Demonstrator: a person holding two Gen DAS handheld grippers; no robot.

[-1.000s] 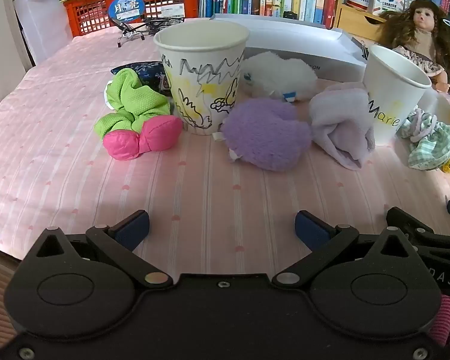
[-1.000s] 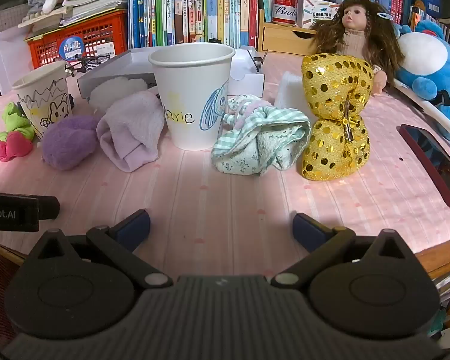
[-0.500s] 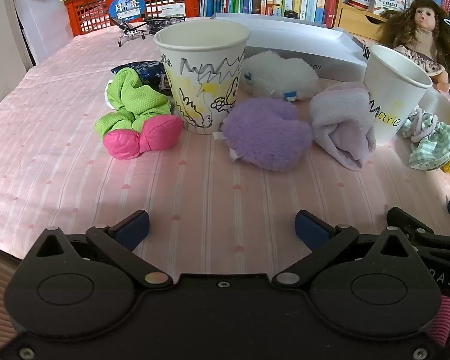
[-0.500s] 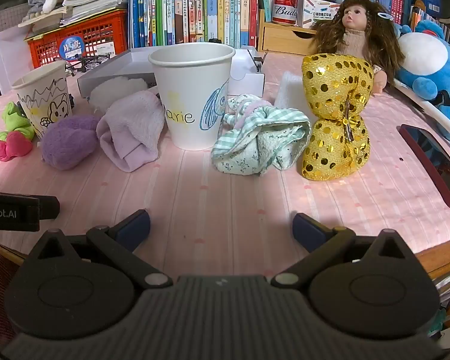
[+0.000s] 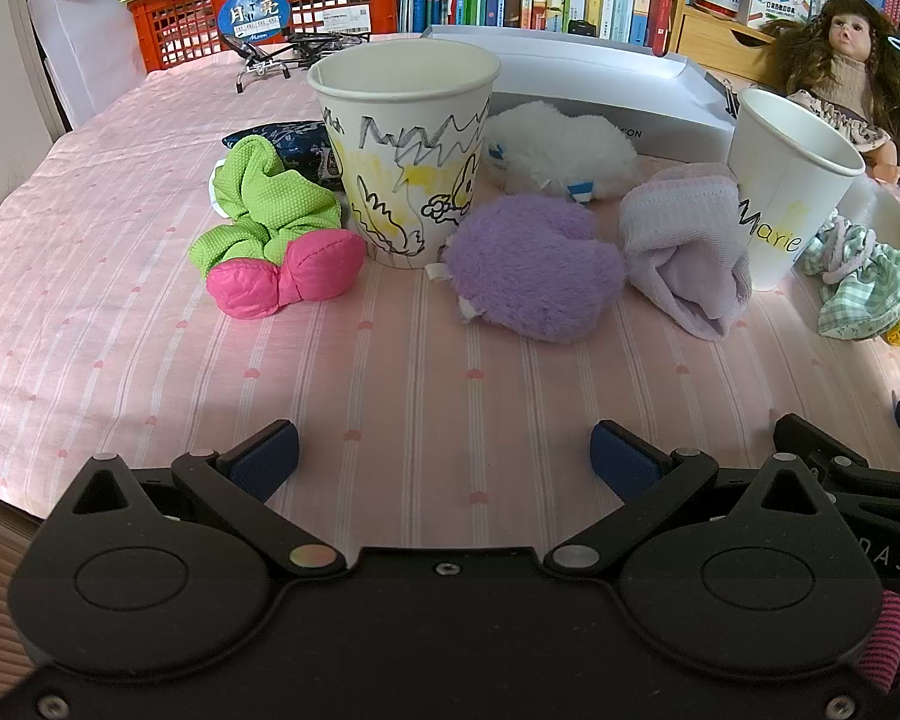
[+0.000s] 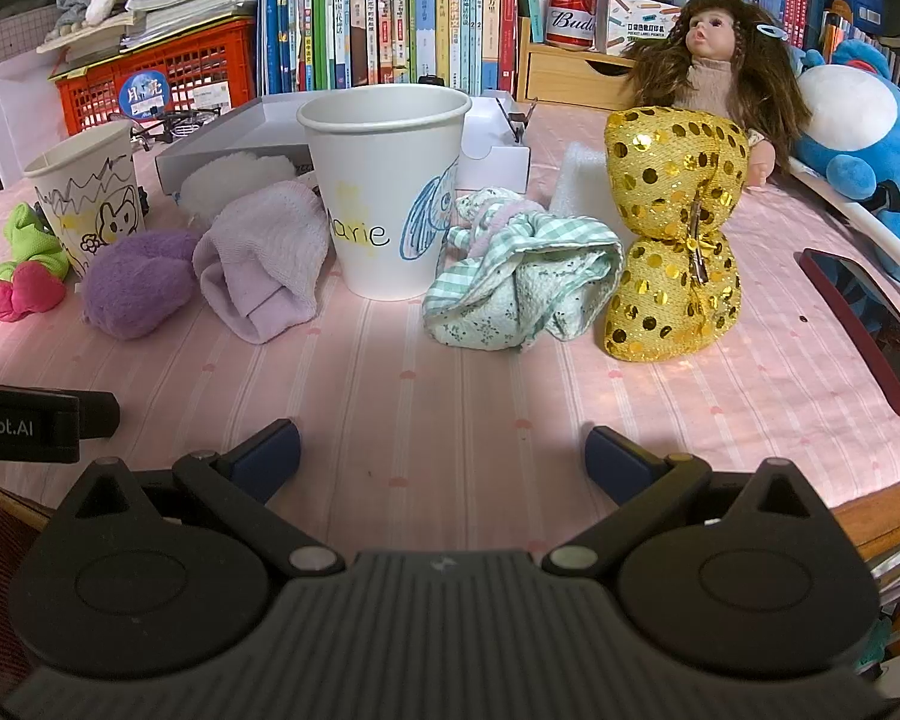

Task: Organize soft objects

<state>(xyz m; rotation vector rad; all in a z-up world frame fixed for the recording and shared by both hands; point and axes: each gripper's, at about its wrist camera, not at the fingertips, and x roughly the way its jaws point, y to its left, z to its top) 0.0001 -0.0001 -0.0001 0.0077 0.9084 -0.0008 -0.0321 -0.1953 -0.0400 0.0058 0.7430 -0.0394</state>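
Observation:
Two paper cups stand on the pink cloth: a drawn-on cup [image 5: 403,150] [image 6: 87,198] and a "Marie" cup [image 5: 789,186] [image 6: 384,192]. Around them lie a green and pink bow [image 5: 270,228] [image 6: 21,267], a purple plush [image 5: 534,273] [image 6: 135,279], a lilac cloth [image 5: 687,246] [image 6: 264,258], a white plush [image 5: 561,147], a green checked cloth [image 6: 522,282] [image 5: 864,282] and a gold sequin bow [image 6: 672,234]. My left gripper [image 5: 444,456] is open and empty, short of the purple plush. My right gripper [image 6: 441,456] is open and empty, short of the checked cloth.
A grey box [image 5: 588,90] lies behind the cups. A doll [image 6: 720,66], a blue plush [image 6: 858,120], books and an orange crate [image 5: 258,6] line the back. A dark red phone [image 6: 870,324] lies at the right. The table edge [image 6: 870,510] is close at the right front.

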